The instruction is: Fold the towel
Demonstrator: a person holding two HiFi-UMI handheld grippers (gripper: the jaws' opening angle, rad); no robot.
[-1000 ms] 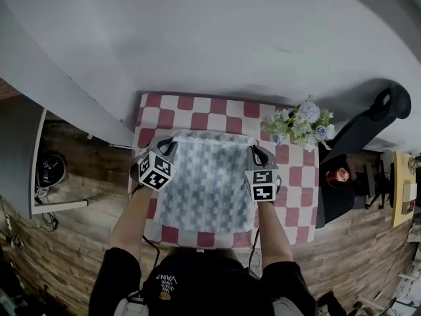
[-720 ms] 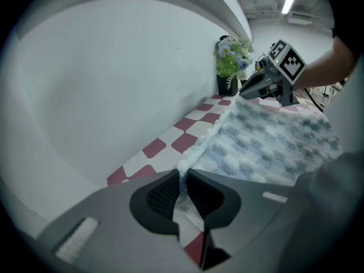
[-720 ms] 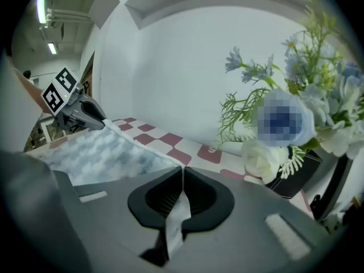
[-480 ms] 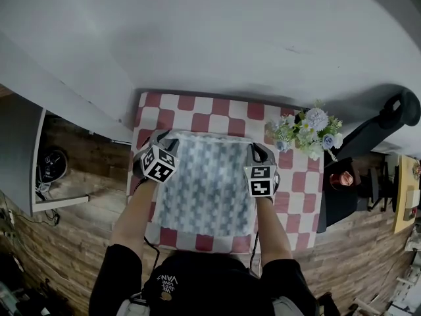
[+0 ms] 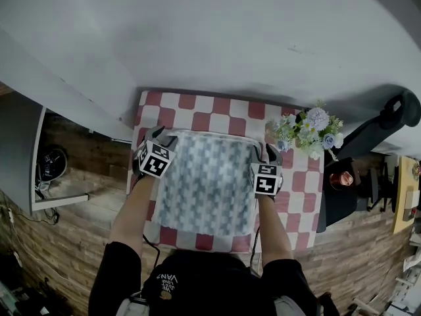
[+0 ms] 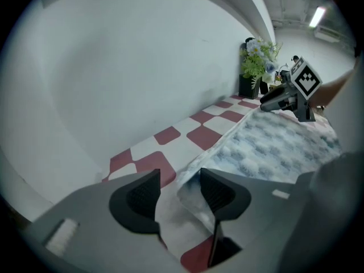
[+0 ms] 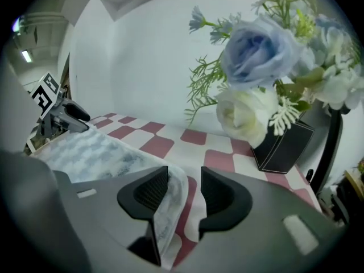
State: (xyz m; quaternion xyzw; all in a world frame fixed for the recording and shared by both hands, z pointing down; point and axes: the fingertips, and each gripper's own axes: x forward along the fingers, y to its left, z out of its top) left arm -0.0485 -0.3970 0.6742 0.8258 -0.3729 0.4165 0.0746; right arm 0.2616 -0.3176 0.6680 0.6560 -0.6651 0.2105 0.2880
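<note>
- Lower centre: right gripper (image 7: 185, 195), jaws apart and just opening, with the towel (image 7: 96, 152) corner loose between them.
- Right: flowers (image 7: 261, 67) in a black box (image 7: 284, 147) on the checked cloth (image 7: 219, 158).
- Left edge: left gripper (image 7: 78, 118).

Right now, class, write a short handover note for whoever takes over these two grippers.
Left gripper: open, jaws have just been opening; far-left corner of the towel lies loose between them.
Right gripper: open, jaws also just been opening; far-right corner between them, unpressed.
Towel: flat on the checked table, flowers beyond its right corner.
Done: far edge set down, released.
Left: withdraw, then probably fold again; layers so far unclear.
</note>
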